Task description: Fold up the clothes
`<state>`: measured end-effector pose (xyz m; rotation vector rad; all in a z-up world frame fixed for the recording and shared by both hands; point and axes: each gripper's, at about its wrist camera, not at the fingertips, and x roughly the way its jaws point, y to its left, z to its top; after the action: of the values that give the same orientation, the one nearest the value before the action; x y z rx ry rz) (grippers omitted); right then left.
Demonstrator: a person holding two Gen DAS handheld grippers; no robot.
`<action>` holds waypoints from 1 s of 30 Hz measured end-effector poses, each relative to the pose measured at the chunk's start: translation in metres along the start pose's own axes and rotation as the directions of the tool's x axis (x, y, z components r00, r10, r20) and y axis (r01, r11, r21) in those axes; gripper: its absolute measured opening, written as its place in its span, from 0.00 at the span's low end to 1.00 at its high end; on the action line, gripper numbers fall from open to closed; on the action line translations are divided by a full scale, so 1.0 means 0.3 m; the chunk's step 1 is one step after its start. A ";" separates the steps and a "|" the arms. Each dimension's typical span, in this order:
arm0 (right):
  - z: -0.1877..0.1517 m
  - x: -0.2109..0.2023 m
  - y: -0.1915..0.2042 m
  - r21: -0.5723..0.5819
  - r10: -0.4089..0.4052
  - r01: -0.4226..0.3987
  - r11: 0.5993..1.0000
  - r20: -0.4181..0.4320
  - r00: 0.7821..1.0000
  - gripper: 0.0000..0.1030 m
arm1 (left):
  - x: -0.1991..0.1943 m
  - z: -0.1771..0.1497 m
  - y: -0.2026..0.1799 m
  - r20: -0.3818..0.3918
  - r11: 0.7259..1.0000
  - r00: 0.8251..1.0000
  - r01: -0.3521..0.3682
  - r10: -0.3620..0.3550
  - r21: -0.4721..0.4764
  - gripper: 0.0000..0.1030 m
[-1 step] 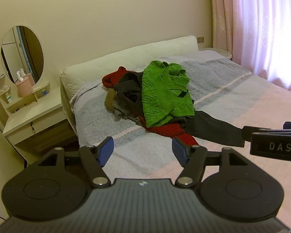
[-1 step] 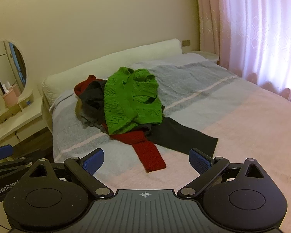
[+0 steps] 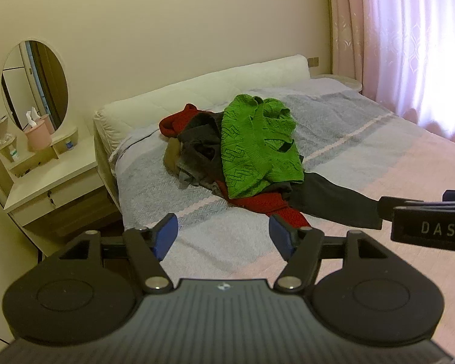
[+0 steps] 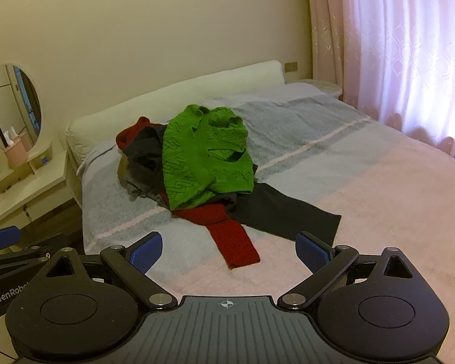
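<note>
Cream wall [image 3: 166, 15], plain. Bed [image 3: 364, 139] with grey/pink striped cover, white padded headboard [image 3: 203, 91] against wall. Left of bed: pale dressing table [image 3: 51, 182] with oval mirror [image 3: 35, 83], pink tissue holder [image 3: 38, 133] on its shelf. Right: pink curtains [image 4: 409, 45], daylight through sheer panel. Small round side table [image 4: 318, 86] at far corner.

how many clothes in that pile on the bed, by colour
green: 1, the knit sweater on top
red: 1, the knit piece beneath it
black: 1, the flat piece sticking out to the right
dark grey: 1 at least, the crumpled clothes on the left
total: 4 told apart; more may be hidden underneath
</note>
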<state>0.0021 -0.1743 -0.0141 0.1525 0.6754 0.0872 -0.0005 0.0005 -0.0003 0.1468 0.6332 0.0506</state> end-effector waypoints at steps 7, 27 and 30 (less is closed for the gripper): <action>0.008 -0.009 0.005 -0.007 -0.005 0.005 1.000 0.003 1.000 0.94 | -0.005 -0.012 0.009 -0.001 1.000 1.000 0.004 -0.004 -0.003 0.61; -0.014 -0.004 0.027 -0.022 -0.011 0.011 1.000 -0.006 1.000 0.94 | -0.009 -0.049 0.038 -0.010 1.000 1.000 0.017 -0.017 -0.010 0.62; -0.012 -0.002 0.030 -0.024 -0.011 0.011 1.000 -0.010 1.000 0.94 | -0.008 -0.049 0.040 -0.014 1.000 1.000 0.016 -0.016 -0.009 0.62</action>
<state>-0.0010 -0.1652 -0.0150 0.1255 0.6847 0.0855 -0.0112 0.0138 -0.0086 0.1329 0.6479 0.0391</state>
